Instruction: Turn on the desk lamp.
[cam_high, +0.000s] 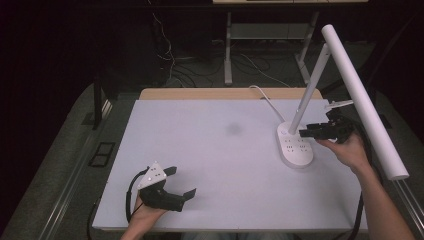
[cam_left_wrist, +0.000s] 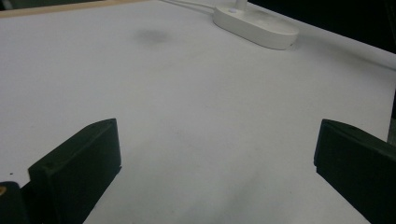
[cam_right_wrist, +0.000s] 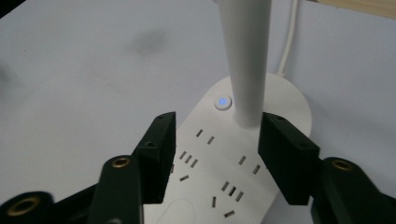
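Observation:
A white desk lamp stands at the table's right, its oval base (cam_high: 295, 146) carrying socket slots and a small round button (cam_right_wrist: 223, 102) lit blue. Its stem (cam_right_wrist: 245, 60) rises from the base to a long white tube head (cam_high: 364, 100). My right gripper (cam_high: 306, 130) hovers open just over the base, its jaws either side of the foot of the stem (cam_high: 302, 107) without touching it; the right gripper (cam_right_wrist: 218, 129) holds nothing. My left gripper (cam_high: 183, 181) rests open and empty near the table's front left. The left gripper (cam_left_wrist: 219, 140) faces the lamp base (cam_left_wrist: 256, 25) far off.
The white tabletop (cam_high: 210, 165) has a faint dark smudge (cam_high: 233, 129) near its middle. A white cable (cam_high: 265, 97) runs from the lamp base over the far edge. The lamp's tube head overhangs the right edge, above my right forearm. Dark floor with cables and table legs lies beyond.

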